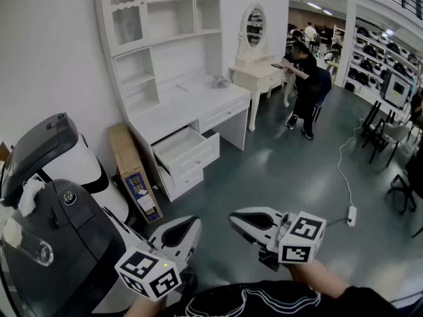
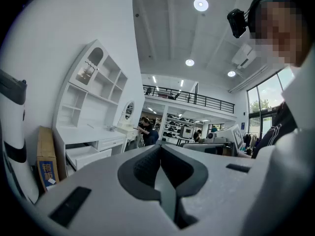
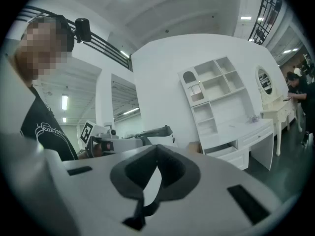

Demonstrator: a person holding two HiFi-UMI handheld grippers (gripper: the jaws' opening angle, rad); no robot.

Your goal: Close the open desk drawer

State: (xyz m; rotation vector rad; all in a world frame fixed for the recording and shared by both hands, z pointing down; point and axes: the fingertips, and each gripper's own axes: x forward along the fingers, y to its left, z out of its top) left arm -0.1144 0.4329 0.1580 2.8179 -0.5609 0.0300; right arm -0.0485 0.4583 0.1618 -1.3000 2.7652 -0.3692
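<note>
We are facing the open white wooden desk drawer at eleven o'clock, probably light and free-sliding, best pushed on its flat front, with left gripper and right gripper closed, empty.

I see a plain white wall on the left and a glossy dark grey-green floor. A tall white shelf hutch stands against the wall, with a white dressing table and its oval mirror further along. A flat cardboard box leans on the wall, near left. Storage racks far right, dark chairs right. A white cable and power strip lie on the floor. Round ceiling lights, a railed mezzanine and tall windows far back.
</note>
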